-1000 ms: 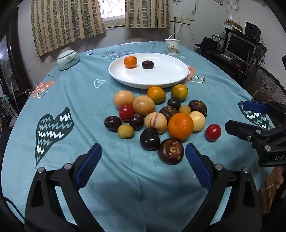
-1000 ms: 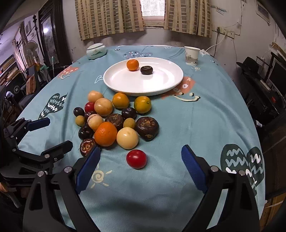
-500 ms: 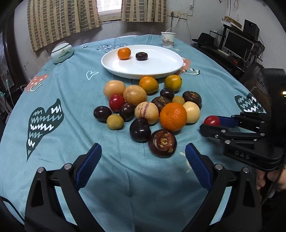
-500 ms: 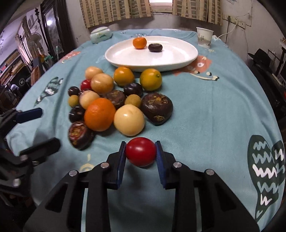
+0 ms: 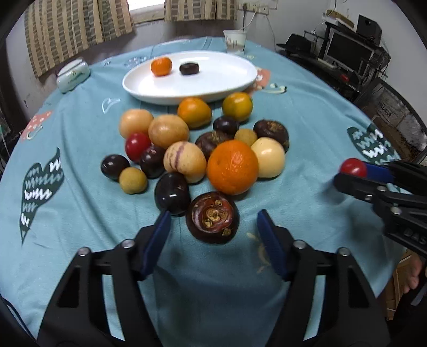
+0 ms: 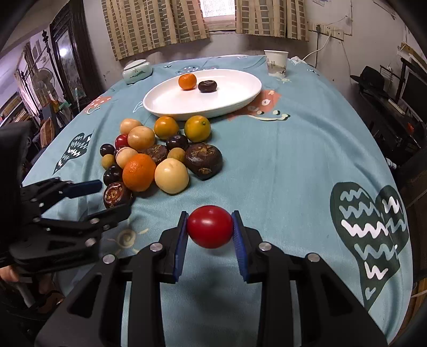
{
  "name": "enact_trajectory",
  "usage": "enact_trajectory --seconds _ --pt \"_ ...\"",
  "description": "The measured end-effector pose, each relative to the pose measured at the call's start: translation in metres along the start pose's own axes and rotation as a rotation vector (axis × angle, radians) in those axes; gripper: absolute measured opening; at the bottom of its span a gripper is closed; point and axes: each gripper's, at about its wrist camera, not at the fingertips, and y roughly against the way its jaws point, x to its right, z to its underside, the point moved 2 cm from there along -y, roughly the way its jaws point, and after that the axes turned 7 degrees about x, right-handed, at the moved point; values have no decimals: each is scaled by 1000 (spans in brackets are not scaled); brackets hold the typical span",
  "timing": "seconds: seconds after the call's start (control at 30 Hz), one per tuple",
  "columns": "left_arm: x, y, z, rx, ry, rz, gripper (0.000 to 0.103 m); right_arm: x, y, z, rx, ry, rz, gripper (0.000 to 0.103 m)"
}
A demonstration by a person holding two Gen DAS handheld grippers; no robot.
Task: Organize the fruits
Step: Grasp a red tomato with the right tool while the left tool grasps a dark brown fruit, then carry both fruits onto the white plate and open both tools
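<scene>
Item: red tomato (image 6: 209,226), round, glossy, clamped between the blue pads of the right gripper (image 6: 209,235), lifted clear of the cloth near the table's front edge, well apart from the pile. The left wrist view shows the same tomato (image 5: 352,167) at the tip of that gripper (image 5: 357,176).

Left gripper (image 5: 213,235): jaws spread wide, holding nothing, a dark mangosteen (image 5: 212,216) lying between its fingertips, untouched by either pad (its underside rosette faces up).

Fruit pile (image 5: 197,149): mid-table, pieces touching one another. Includes a large orange (image 5: 232,166), a pale yellow round fruit (image 5: 269,157), a striped cream fruit (image 5: 184,161), a second red tomato (image 5: 137,145), several dark purple fruits and small tan ones.

White plate (image 6: 229,101): oval, beyond the pile, its near rim just beside two orange-yellow citrus fruits. Holds a small mandarin (image 6: 187,81) and a dark fruit (image 6: 207,86), close together.

Surface: round table under a teal tablecloth (image 6: 293,160) printed with dark green hearts and small cartoon figures. Paper cup (image 6: 276,63) upright at the far right; lidded ceramic jar (image 6: 137,71) at the far left.

Room: striped curtains (image 6: 154,24) flanking a window, a wall socket with trailing cord, a computer monitor (image 5: 349,50) on a cluttered desk to the right, dark wooden furniture to the left.
</scene>
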Motion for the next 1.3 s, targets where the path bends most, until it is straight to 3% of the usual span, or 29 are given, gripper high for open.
enact_trajectory --seconds 0.07,0.1,0.3,0.47,0.73,0.9,1.1,1.3 --pt "2 -1 0 19 -9 -11 61 2 1 1 -2 -4 3 33" --pt "2 -1 0 22 -7 -9 42 2 1 2 -2 -6 2 33" --pt "0 5 4 24 -3 29 42 -2 2 3 -3 -11 -7 32" --pt "-2 30 0 75 -3 41 42 -5 6 -1 14 -4 -14 33" --pt "-28 56 -43 138 2 22 42 -1 2 -19 12 -22 -67 33" --pt "-63 40 -111 140 24 -22 42 7 -18 -79 13 20 -55 32" --pt "-95 -32 -205 67 88 -68 43 4 -79 -179 33 62 -54 32" --pt "-115 -113 -230 -50 171 -57 43 20 -180 -228 -66 26 -11 32"
